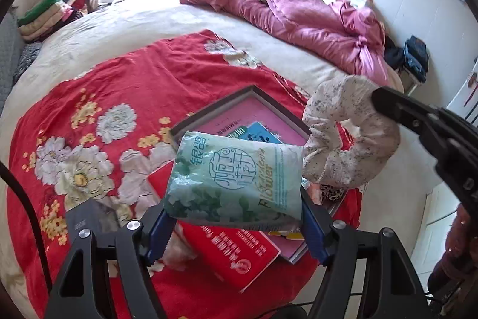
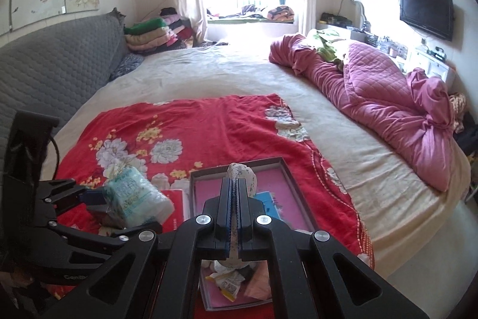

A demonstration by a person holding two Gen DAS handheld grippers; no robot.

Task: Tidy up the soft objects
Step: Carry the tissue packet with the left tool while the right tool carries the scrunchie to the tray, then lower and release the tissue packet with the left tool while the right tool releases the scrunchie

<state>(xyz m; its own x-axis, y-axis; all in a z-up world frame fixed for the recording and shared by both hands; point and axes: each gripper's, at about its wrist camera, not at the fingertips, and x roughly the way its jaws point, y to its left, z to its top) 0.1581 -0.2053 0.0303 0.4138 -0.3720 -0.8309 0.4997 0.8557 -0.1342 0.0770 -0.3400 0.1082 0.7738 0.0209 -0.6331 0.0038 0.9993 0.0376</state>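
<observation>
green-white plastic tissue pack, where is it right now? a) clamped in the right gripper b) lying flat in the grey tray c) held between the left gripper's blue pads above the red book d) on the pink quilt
c: the green-white plastic tissue pack sits pinched in the left gripper, lifted over the red book, while the right gripper is shut on a speckled white cloth.

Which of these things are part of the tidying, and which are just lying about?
In the job:
- tissue pack, held in the left tongs
- floral scrunchie, pinched in the right tongs
- box on the red cloth

Lying about:
- pink quilt
- folded clothes
- TV
- red book
</observation>
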